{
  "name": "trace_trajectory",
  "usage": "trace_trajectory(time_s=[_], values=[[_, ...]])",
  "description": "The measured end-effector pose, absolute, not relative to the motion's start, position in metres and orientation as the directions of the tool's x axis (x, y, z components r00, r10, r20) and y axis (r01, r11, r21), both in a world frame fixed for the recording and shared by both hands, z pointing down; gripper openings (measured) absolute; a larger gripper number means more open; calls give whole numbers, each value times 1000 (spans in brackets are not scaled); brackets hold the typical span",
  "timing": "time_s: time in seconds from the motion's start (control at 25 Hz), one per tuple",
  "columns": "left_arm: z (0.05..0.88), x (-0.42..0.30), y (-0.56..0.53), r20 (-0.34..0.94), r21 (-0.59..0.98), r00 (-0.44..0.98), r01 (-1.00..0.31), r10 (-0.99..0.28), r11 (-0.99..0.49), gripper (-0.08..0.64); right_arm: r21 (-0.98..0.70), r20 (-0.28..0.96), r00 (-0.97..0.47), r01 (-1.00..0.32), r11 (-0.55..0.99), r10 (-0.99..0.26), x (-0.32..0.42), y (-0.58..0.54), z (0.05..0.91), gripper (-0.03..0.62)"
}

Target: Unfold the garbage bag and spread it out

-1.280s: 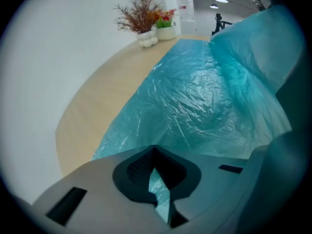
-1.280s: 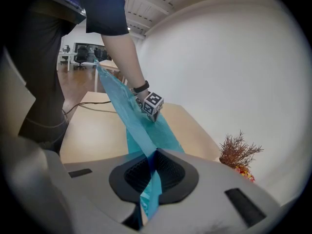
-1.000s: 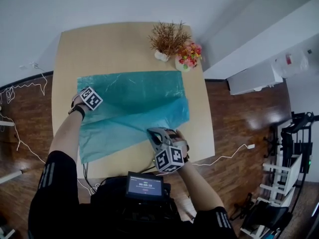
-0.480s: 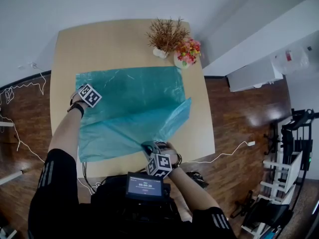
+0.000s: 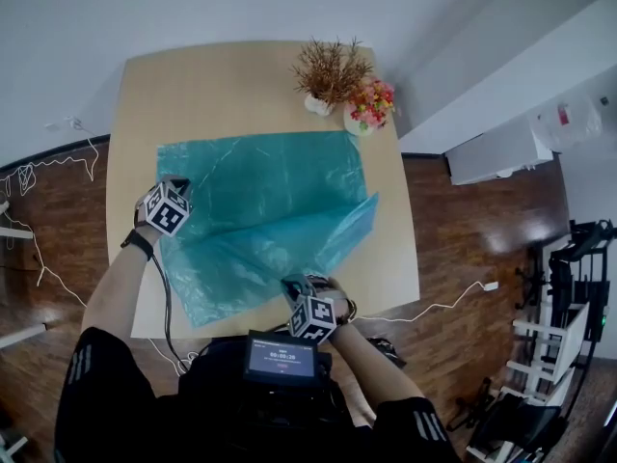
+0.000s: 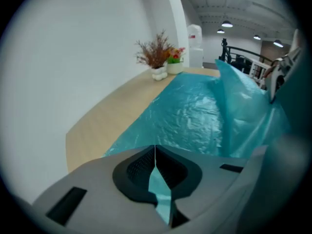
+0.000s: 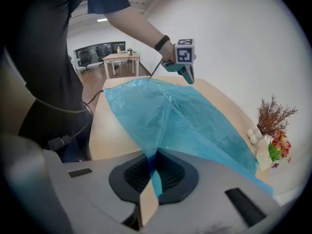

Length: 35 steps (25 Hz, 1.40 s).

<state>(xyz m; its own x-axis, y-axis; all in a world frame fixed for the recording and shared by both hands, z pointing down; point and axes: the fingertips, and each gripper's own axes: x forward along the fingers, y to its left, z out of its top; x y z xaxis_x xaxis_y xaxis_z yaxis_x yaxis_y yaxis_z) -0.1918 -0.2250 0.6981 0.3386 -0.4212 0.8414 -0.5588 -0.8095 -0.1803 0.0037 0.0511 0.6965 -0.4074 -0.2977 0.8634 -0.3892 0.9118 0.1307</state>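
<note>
A teal garbage bag (image 5: 262,196) lies spread over the light wooden table (image 5: 231,90); its near layer is lifted off the far one. My left gripper (image 5: 177,189) is shut on the bag's left edge, where a thin teal strip shows pinched between the pads (image 6: 155,172). My right gripper (image 5: 295,285) is shut on the bag's near edge at the table's front, film clamped between its pads (image 7: 152,172). From there the bag (image 7: 180,116) rises as a ridge toward the left gripper (image 7: 187,78). In the left gripper view the bag (image 6: 195,116) billows up at the right.
A dried-plant pot (image 5: 328,75) and a flower pot (image 5: 366,109) stand at the table's far right corner. A small screen (image 5: 281,357) sits at my chest. White cables (image 5: 58,162) trail on the wooden floor at the left; a rack (image 5: 569,307) stands at the right.
The right gripper pulled the bag's near edge back toward the table's front. The left gripper drew its edge left and nearer. The upper layer has opened away from the lower one.
</note>
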Motion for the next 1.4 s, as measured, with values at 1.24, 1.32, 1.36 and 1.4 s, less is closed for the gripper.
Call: trace_trajectory(time_s=[1.24, 1.32, 1.36, 1.4], values=[[797, -229, -88, 960, -107, 155, -569, -234, -815, 78, -77, 892, -436, -404, 911, -118, -3, 138, 739, 64], [797, -228, -89, 959, -118, 147, -568, -242, -814, 78, -95, 894, -437, -393, 915, -95, -4, 144, 745, 69], [797, -228, -89, 958, -122, 145, -570, -246, -813, 78, -104, 895, -439, -385, 917, -83, -4, 147, 748, 74], [797, -228, -90, 958, -125, 144, -571, -249, -812, 78, -115, 894, -442, -378, 919, -70, -5, 151, 751, 75]])
